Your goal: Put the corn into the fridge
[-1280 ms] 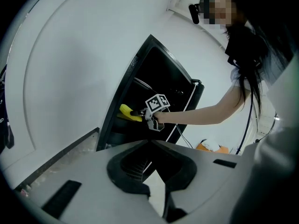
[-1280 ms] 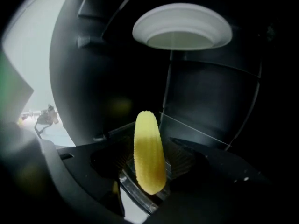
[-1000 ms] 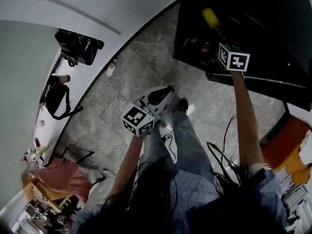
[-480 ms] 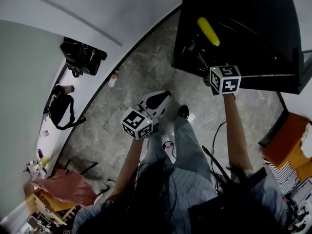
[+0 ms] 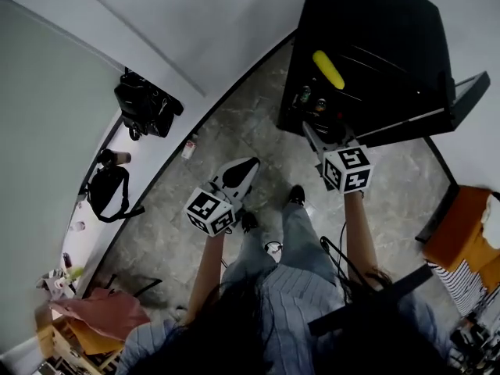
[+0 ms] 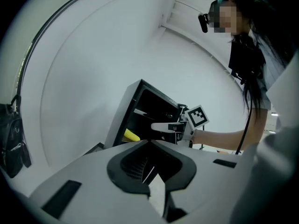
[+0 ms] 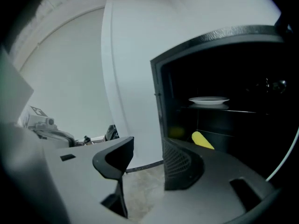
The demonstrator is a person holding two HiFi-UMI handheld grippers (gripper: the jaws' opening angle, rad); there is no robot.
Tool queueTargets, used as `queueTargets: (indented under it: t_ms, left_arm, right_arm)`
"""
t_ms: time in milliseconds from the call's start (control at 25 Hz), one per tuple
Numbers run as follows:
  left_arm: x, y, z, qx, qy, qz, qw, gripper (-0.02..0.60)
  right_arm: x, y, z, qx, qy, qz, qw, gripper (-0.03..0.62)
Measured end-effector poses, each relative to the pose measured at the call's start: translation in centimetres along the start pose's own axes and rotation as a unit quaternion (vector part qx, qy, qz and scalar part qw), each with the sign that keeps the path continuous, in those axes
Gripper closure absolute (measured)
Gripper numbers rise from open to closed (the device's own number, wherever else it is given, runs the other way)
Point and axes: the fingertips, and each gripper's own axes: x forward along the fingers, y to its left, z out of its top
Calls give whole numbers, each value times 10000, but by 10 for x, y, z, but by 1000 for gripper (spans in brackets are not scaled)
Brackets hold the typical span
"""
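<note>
The yellow corn (image 5: 328,69) lies on a shelf inside the open black fridge (image 5: 375,22), with nothing touching it. It also shows in the right gripper view as corn (image 7: 202,140) and in the left gripper view as corn (image 6: 131,135). My right gripper (image 5: 312,135) hangs just outside the fridge front. It is open and its jaws have just been closing with nothing between them (image 7: 147,146). My left gripper (image 5: 238,174) is over the floor to the left, shut and empty (image 6: 149,143).
A white plate (image 7: 209,100) sits on the shelf above the corn. The fridge door (image 5: 469,92) stands open at the right. Small bottles (image 5: 305,96) stand low in the fridge. Black bags (image 5: 147,104) lie by the wall. An orange object (image 5: 457,225) is at the right.
My right gripper has drawn back out of the fridge toward the person, leaving the corn on the shelf. The left gripper has shifted a little.
</note>
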Motion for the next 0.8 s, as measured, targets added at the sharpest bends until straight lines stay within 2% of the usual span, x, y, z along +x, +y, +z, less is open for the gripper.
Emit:
queueTargets:
  t_ms: [160,280,600,800]
  left_arm:
    - [-28,-15,12,75,-113,-47,9999,573]
    - [-48,-24,17,153,-204,-85,9996,572]
    - [-100,-50,26,418,-309,-431,9977,572]
    - [-136,-61,9,473,-164,-694,9963,573]
  right_arm:
    - [-24,46,11,17,-170,-11,9999,445]
    - [-40,77,18,234,-348,64,9991,477]
    - [-88,150,23,479,-661,-34,9967,503]
    - [-114,192,8,672,-753,-163,9948,513]
